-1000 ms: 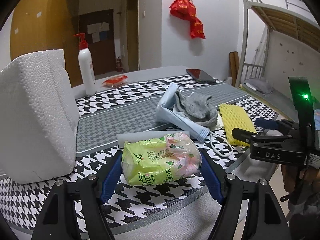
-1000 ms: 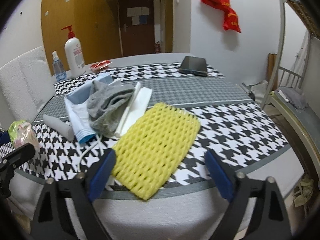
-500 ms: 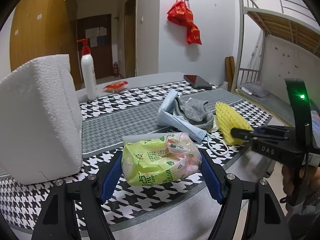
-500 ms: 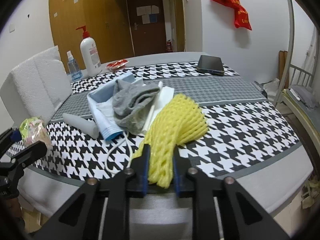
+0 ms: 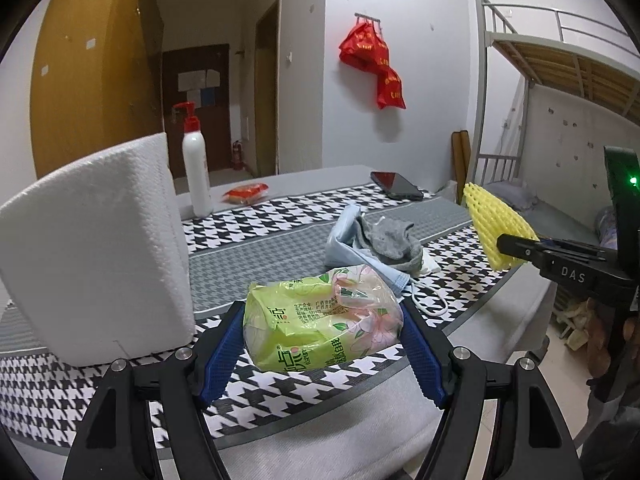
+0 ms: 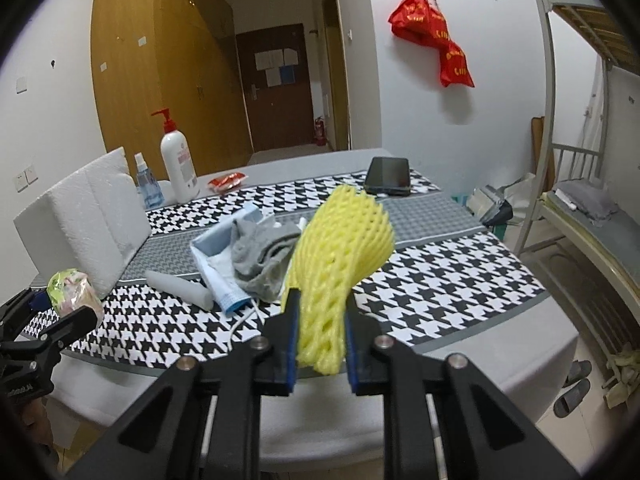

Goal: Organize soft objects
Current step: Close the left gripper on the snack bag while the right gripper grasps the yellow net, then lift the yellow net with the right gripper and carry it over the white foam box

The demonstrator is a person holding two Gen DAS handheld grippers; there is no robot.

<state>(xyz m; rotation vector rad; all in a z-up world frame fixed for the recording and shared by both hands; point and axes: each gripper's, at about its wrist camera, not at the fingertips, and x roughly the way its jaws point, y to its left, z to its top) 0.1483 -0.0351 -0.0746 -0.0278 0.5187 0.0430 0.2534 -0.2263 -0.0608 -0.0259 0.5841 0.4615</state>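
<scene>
the left gripper point(image 5: 322, 344) holds a green tissue pack point(image 5: 320, 316) between its 2 blue pads, jaws set wide around it; the pack is clear of the table point(image 5: 280, 432), above the near checked strip; just to its left stands a white foam block point(image 5: 92, 248), resting on the cloth; beyond the pack lies a small heap, a blue mask point(image 5: 352, 248) with a grey sock point(image 5: 394, 238) on top and a white cord looping out toward the table edge; farther back, a pump bottle point(image 5: 196, 168), a red packet point(image 5: 245, 193) and a dark phone point(image 5: 396, 185) sit well apart from one another.

the right gripper point(image 6: 321, 344) has its jaws narrow, pinched on the lower end of a yellow foam net point(image 6: 340, 260); the net is squeezed thin between the pads and fans out upward, lifted off the table; in the left wrist view the same net point(image 5: 496, 224) stands up from the black finger at the right edge, with a green light glowing on the unit behind; under the net, in the right wrist view, the heap point(image 6: 256, 256) lies on the cloth, a grey foam tube point(image 6: 180, 288) just to its left; the foam block point(image 6: 86, 224) is at the far left, a small spray bottle point(image 6: 146, 188) and the pump bottle point(image 6: 179, 160) behind it; the phone point(image 6: 389, 175) lies near the far edge; the left gripper with the pack point(image 6: 72, 292) shows at the lower left.
</scene>
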